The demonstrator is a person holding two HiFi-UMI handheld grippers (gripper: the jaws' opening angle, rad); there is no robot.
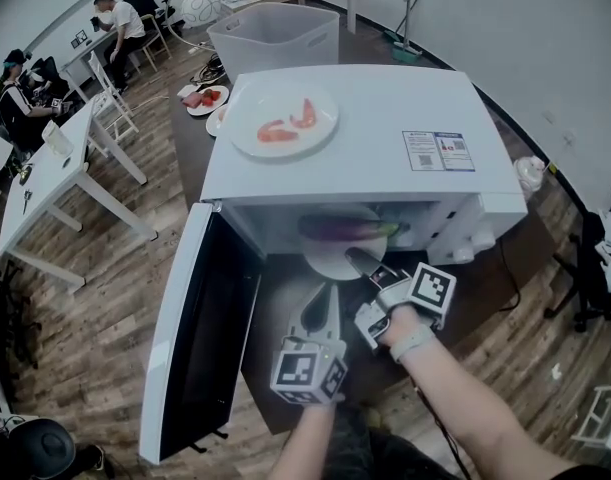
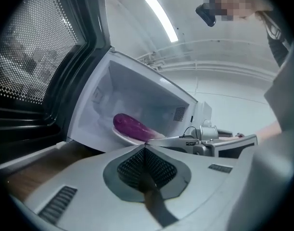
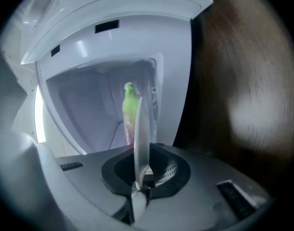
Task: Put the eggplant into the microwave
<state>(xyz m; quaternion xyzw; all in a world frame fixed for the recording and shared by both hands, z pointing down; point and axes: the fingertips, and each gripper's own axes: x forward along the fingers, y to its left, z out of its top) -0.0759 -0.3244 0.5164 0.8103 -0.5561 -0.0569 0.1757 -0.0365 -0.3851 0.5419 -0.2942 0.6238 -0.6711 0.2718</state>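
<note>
The eggplant (image 1: 347, 230) lies on a white plate (image 1: 330, 258) that sits partly inside the microwave (image 1: 365, 138), purple body across the opening and green stem toward the right wall. The microwave's door (image 1: 195, 338) hangs wide open to the left.

The right gripper (image 1: 363, 261) reaches in from the front, and its fingers (image 3: 161, 170) are clamped on the near rim of the white plate, which shows edge-on between them in the right gripper view. The eggplant's green stem (image 3: 130, 100) stands just beyond that rim, apart from the fingers.

The left gripper (image 1: 322, 313) hovers over the dark desk (image 1: 275, 318) in front of the opening, just below the plate. Its fingers (image 2: 132, 170) are pressed together with nothing between them. From the left gripper view the eggplant (image 2: 132, 126) lies ahead inside the cavity, well apart from them.
</note>
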